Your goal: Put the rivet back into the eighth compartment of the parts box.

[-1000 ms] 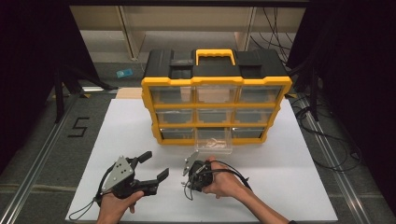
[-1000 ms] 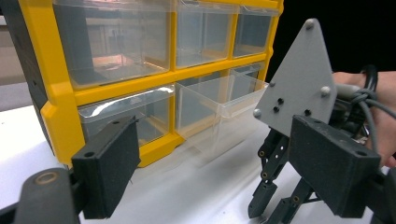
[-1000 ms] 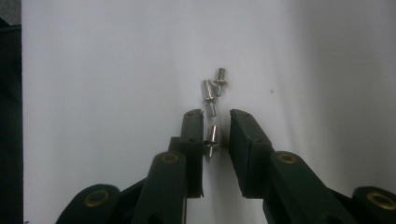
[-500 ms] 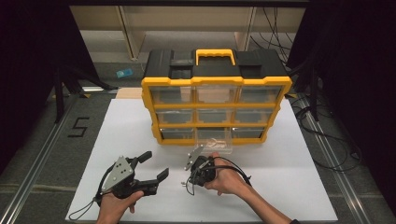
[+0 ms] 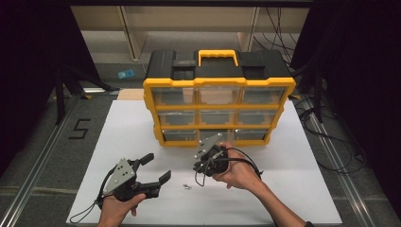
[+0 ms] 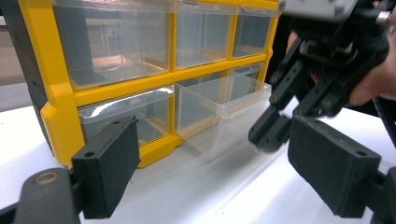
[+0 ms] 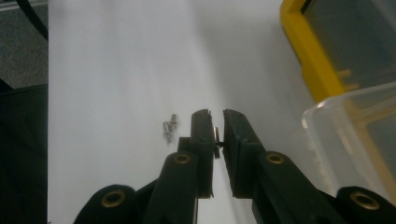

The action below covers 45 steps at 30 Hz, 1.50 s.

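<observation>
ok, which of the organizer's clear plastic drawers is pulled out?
The bottom-row middle clear plastic drawer; it juts forward from the yellow organizer frame, the others sit flush.

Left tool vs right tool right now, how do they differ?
The left tool has its jaws spread wide with nothing between them; the right tool is shut on a small silver screw. The left lies low over the white table; the right is raised beside the pulled-out clear drawer. Both are black and hand-held.

surface: white table [image 5: 293, 189] | on it: yellow drawer organizer [image 5: 219, 113]; small screws [image 5: 187, 186] loose in front
</observation>
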Available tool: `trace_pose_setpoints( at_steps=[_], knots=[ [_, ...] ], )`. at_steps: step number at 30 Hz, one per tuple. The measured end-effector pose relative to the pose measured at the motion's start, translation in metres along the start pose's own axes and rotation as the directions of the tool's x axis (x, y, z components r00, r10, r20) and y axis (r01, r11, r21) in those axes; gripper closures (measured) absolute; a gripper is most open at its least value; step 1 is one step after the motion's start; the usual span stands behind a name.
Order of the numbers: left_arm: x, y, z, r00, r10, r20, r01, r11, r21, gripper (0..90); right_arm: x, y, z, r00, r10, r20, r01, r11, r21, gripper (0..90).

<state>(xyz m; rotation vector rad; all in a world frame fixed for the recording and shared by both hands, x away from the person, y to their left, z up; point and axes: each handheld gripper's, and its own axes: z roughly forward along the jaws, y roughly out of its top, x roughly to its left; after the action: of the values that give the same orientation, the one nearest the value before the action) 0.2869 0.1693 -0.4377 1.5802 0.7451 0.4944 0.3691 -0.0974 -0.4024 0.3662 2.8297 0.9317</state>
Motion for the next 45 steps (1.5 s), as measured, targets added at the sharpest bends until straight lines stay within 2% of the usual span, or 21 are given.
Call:
trace_pose_setpoints(
  at_steps=[5,12,20,22,26,29,34,45],
  knots=[
    [0.000,0.000,0.000,1.0000,-0.002,0.000,0.002,1.0000,-0.001,16.8,-0.004,0.004,-0.013,0.9998,-0.005,0.018,0.005,0.999,-0.044,82.7],
    [0.000,0.000,0.000,1.0000,-0.001,-0.001,0.001,1.0000,-0.002,16.8,-0.012,0.007,-0.032,0.9988,0.015,0.046,-0.010,0.995,-0.103,82.7],
    [0.000,0.000,0.000,1.0000,-0.001,-0.001,0.001,1.0000,-0.001,16.8,-0.017,0.008,-0.050,0.9959,0.030,0.085,-0.016,0.987,-0.163,82.7],
    [0.000,0.000,0.000,1.0000,0.000,-0.001,0.000,1.0000,-0.001,16.8,-0.018,0.008,-0.052,0.9964,0.032,0.079,-0.019,0.986,-0.165,82.7],
    [0.000,0.000,0.000,1.0000,0.000,0.000,0.000,1.0000,0.000,16.8,-0.024,0.006,-0.059,0.9929,0.050,0.107,-0.028,0.979,-0.201,82.7],
    [0.000,0.000,0.000,1.0000,0.000,0.000,0.000,1.0000,0.000,16.8,-0.027,0.005,-0.062,0.9917,0.060,0.114,-0.035,0.978,-0.206,82.7],
    [0.000,0.000,0.000,1.0000,0.000,0.000,0.000,1.0000,0.000,16.8,-0.036,-0.001,-0.068,0.9829,0.098,0.156,-0.059,0.971,-0.234,82.7],
    [0.000,0.000,0.000,1.0000,-0.001,0.000,0.001,1.0000,-0.002,16.8,-0.050,-0.011,-0.059,0.9720,0.128,0.197,-0.086,0.974,-0.209,82.7]
  ],
)
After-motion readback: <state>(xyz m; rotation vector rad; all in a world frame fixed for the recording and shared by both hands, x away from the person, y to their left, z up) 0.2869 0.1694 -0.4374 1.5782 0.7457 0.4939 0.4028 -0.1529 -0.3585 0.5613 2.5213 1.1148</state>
